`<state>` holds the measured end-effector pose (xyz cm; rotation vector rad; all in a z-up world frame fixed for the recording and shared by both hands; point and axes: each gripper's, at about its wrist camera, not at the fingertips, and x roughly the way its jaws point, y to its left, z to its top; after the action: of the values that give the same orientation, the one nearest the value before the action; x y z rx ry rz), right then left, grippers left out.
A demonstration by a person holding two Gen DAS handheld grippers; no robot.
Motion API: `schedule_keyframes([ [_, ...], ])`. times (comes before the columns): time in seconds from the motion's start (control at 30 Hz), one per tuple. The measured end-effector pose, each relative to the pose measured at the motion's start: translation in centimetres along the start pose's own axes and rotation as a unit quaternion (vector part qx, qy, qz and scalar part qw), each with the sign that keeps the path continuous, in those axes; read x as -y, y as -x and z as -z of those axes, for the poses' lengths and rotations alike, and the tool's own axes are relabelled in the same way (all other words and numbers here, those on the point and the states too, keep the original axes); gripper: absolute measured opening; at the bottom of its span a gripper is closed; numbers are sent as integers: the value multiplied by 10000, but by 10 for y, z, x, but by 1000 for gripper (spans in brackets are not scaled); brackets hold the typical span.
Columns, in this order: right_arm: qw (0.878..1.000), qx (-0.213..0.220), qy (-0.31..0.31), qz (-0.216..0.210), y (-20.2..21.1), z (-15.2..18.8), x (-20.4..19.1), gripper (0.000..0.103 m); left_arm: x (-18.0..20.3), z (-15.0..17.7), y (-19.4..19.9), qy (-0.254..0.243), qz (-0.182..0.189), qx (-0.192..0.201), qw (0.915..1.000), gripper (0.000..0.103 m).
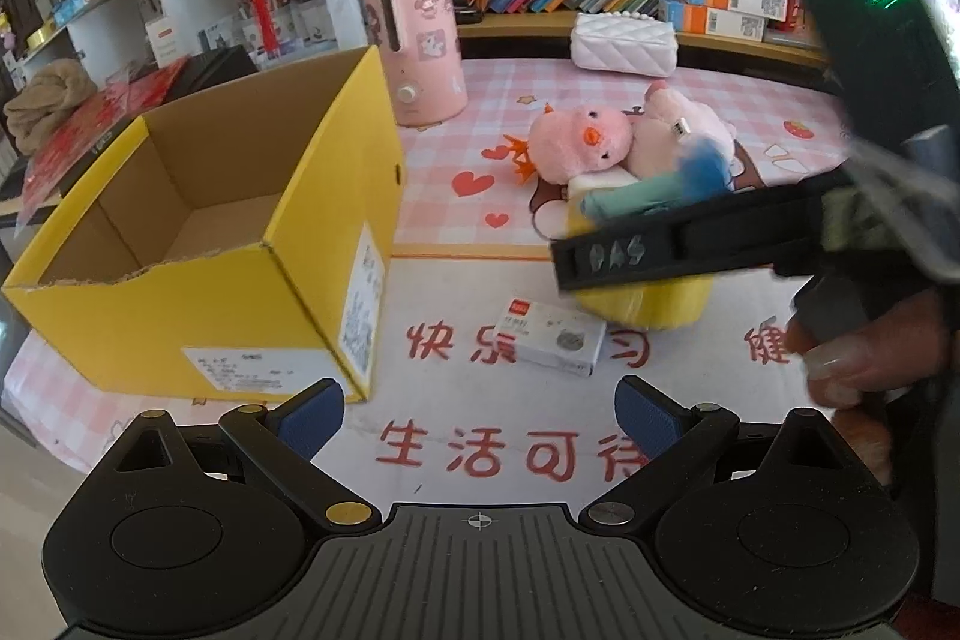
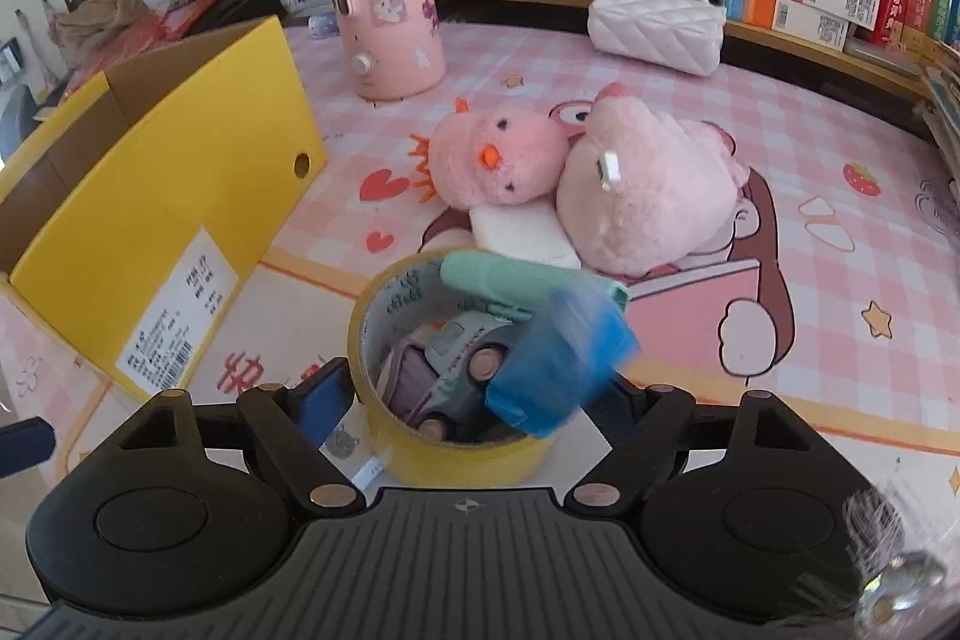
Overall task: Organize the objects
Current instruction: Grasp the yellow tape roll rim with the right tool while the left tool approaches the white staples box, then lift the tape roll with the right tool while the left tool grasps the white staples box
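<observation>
My right claw (image 2: 462, 403) sits spread w/ the yellow tape roll (image 2: 420, 436) between its fingers – not clamped yet. Left claw (image 1: 479, 415) open, idle. Next: squeeze, lift, carry to yellow box (image 1: 336, 196) – probably.

- A yellow cardboard box (image 1: 198, 244) sits open-topped on the pink checked mat, nothing visible inside.
- A yellow tape roll (image 2: 456, 436) lies flat, with a toy car (image 2: 462, 364) inside its ring and a green-and-blue item (image 2: 528, 304) across its rim.
- Two pink plush toys (image 2: 576, 178) lean together over a white block (image 2: 522, 232).
- A small white box (image 1: 552, 343) lies flat beside the roll.
</observation>
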<state>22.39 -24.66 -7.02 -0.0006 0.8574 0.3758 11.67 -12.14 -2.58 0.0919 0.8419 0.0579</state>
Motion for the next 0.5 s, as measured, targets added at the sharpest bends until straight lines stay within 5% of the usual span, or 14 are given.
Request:
schedule_keyframes([
  [0.17,9972,733,87,-130,42,-7,12,79,11,-10,-11,-69,274,65,9996,95],
  [0.5,9855,1658,-47,358,95,-6,43,79,27,-24,-66,-134,453,-235,9986,85],
])
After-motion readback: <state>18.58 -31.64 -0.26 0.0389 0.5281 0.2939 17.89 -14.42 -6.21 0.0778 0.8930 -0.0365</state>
